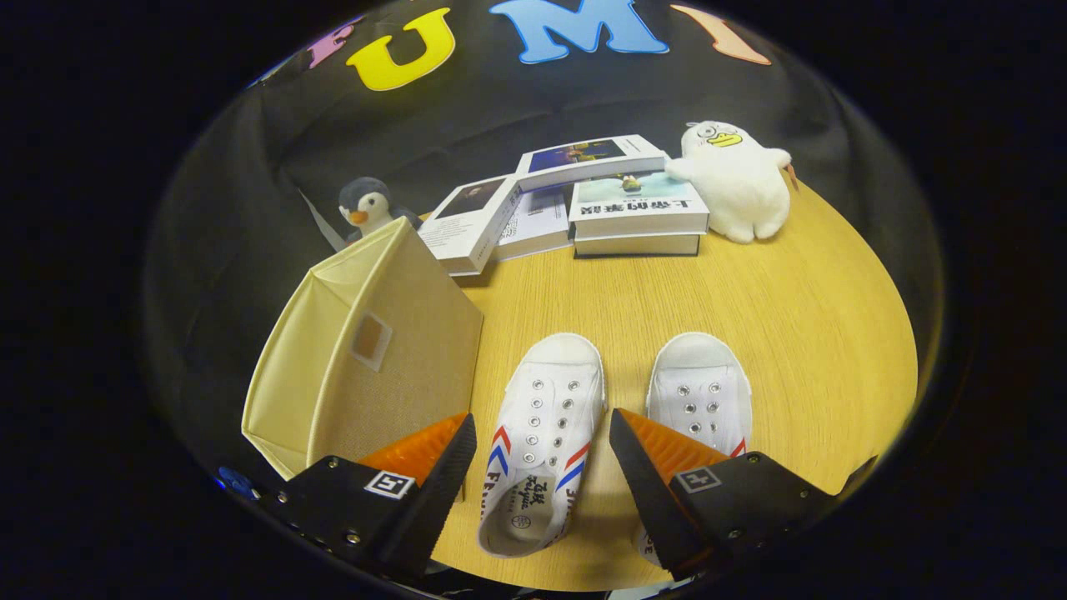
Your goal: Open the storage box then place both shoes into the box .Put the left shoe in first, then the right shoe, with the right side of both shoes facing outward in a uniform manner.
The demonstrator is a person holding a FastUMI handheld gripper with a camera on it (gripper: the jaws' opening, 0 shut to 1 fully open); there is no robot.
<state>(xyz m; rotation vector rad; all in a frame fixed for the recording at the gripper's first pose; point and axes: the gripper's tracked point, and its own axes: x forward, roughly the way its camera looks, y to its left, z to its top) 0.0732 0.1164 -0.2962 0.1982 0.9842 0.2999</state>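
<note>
Gripper view: cream fabric storage box [367, 350] far left on the wooden table [800, 333], inside not visible (can't tell contents). Gripper [542, 454] spread wide, gripping nothing; left shoe [542, 442] sits between the fingers, right shoe [700, 392] just right, partly behind the right finger. Far side: penguin toy [367, 207] behind box, stacked books [583, 200], white plush duck [738, 179]. Black cloth wall beyond.
</note>
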